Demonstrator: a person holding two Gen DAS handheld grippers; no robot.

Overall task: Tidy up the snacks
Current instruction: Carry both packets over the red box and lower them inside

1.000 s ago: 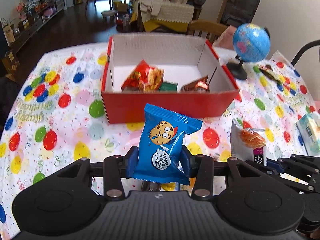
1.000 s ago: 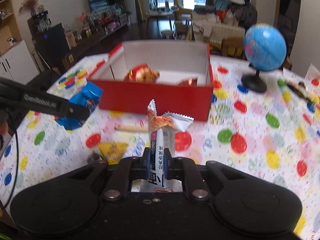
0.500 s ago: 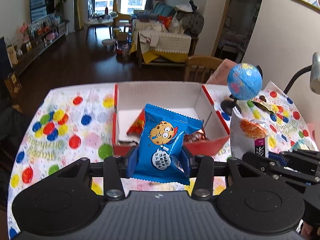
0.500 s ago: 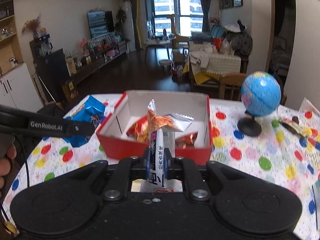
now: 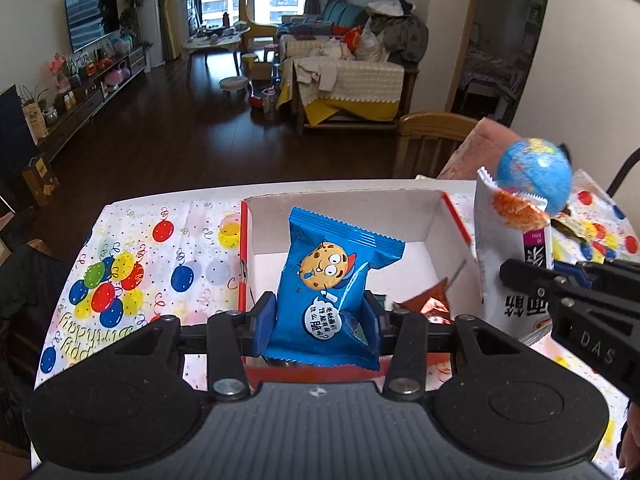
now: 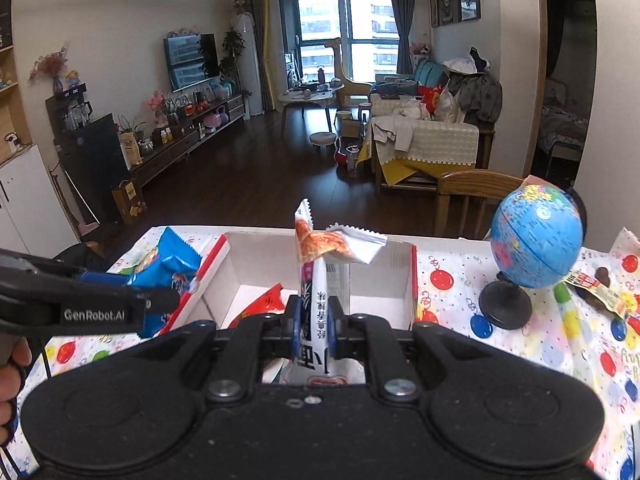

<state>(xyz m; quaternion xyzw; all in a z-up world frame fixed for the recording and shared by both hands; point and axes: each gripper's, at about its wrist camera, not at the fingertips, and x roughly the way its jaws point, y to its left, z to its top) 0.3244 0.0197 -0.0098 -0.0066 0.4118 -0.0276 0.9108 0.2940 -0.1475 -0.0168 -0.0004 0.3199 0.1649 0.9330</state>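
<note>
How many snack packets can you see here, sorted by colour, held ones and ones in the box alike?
Blue cookie packet, held in the left tool: 1
White packet, held in the right tool: 1
Red-orange foil packets in the red box: 2
Total: 4

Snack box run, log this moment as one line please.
left gripper: shut on blue cookie packet | right gripper: shut on white snack packet | both over red box
</note>
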